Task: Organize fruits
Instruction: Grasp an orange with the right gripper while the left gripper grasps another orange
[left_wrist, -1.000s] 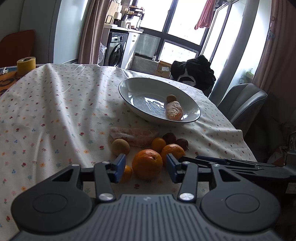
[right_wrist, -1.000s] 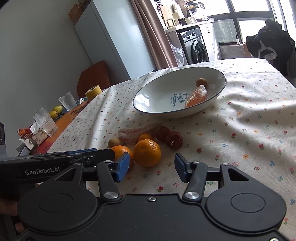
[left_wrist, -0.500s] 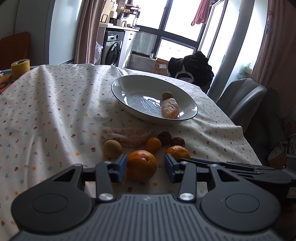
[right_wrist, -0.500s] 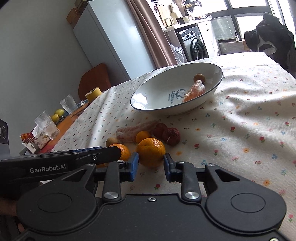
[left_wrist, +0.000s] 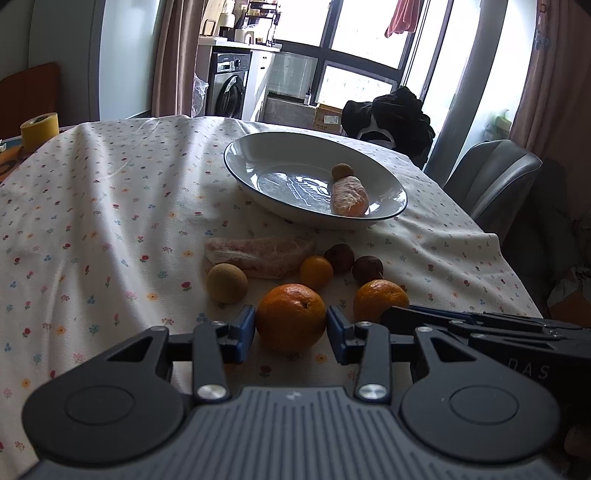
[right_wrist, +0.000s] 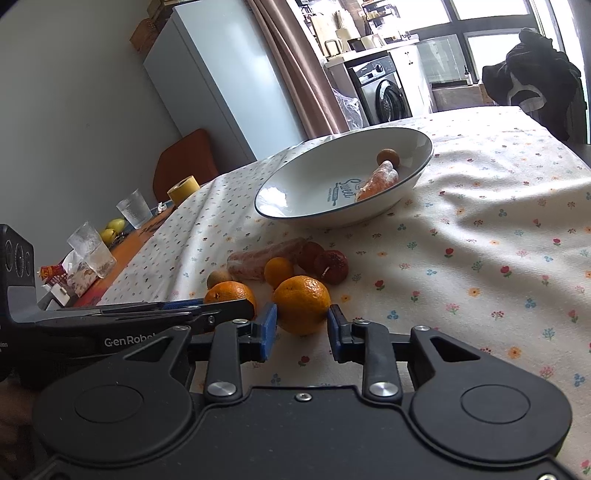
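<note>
Left wrist view: the left gripper (left_wrist: 291, 328) has its blue pads closed against the sides of a round orange mandarin (left_wrist: 291, 316) at lower centre of the frame, sitting on the flower-print tablecloth (left_wrist: 110, 206). A second, slightly smaller mandarin (left_wrist: 380, 300) lies right of it. In the right wrist view, the right gripper (right_wrist: 302, 326) is clamped on that second mandarin (right_wrist: 302, 303) at lower centre, the first mandarin (right_wrist: 229, 295) at its left. Each fruit sits squarely between its own fingers, with the white blue-rimmed shallow bowl (left_wrist: 258, 147) straight ahead, up-frame, already holding a peeled orange piece (left_wrist: 349, 195) and a small brown fruit (left_wrist: 342, 171). Being round, neither mandarin has a long axis to align. A second ago both sets of fingers stood wide apart around the fruit; half a second ago they were narrowing; now they touch. I judge lifting toward the bowl comes next.
</note>
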